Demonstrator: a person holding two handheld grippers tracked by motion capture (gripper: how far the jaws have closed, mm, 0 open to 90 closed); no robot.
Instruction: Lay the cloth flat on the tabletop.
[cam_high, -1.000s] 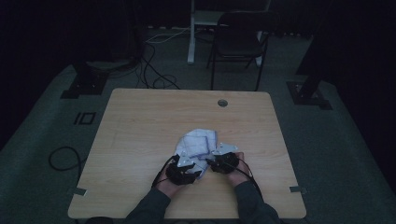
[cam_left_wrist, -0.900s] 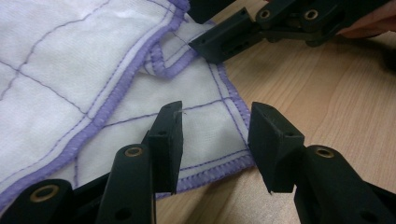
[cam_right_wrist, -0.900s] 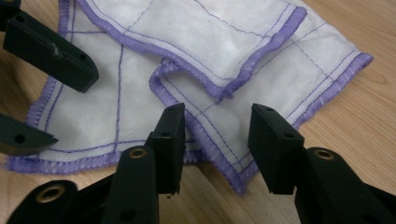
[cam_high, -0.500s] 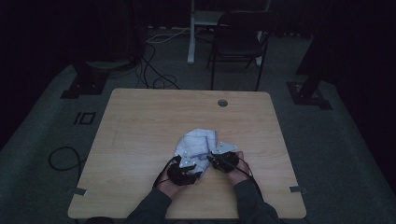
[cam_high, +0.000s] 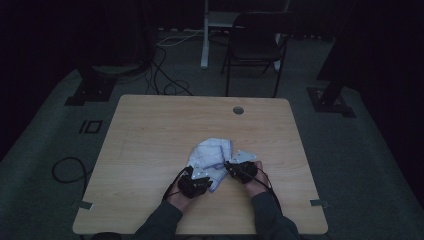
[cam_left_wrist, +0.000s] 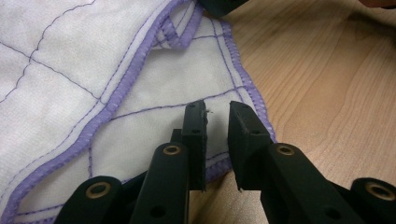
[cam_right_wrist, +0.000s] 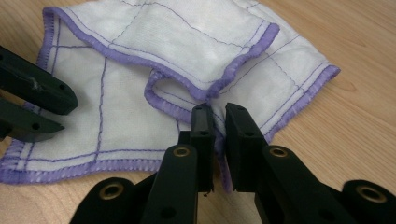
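Note:
A white cloth (cam_high: 212, 152) with purple hems and stitched squares lies crumpled on the wooden table (cam_high: 150, 125), near its front edge. My left gripper (cam_high: 201, 178) sits at the cloth's near left corner. Its jaws (cam_left_wrist: 217, 109) have just been closing, and a narrow gap remains over the hemmed edge of the cloth (cam_left_wrist: 70, 70), with no pad pressing on it. My right gripper (cam_high: 231, 168) is at the near right edge. Its jaws (cam_right_wrist: 219, 112) have also just been closing and now pinch a raised purple hem of the cloth (cam_right_wrist: 177, 28). The left gripper's fingers (cam_right_wrist: 32, 93) show at the left of the right gripper view.
A round cable hole (cam_high: 238, 110) sits near the table's far edge. Behind the table stand a dark chair (cam_high: 257, 35) and a white post (cam_high: 205, 35). Cables (cam_high: 170, 85) lie on the dim floor, and stand feet (cam_high: 92, 87) flank the table.

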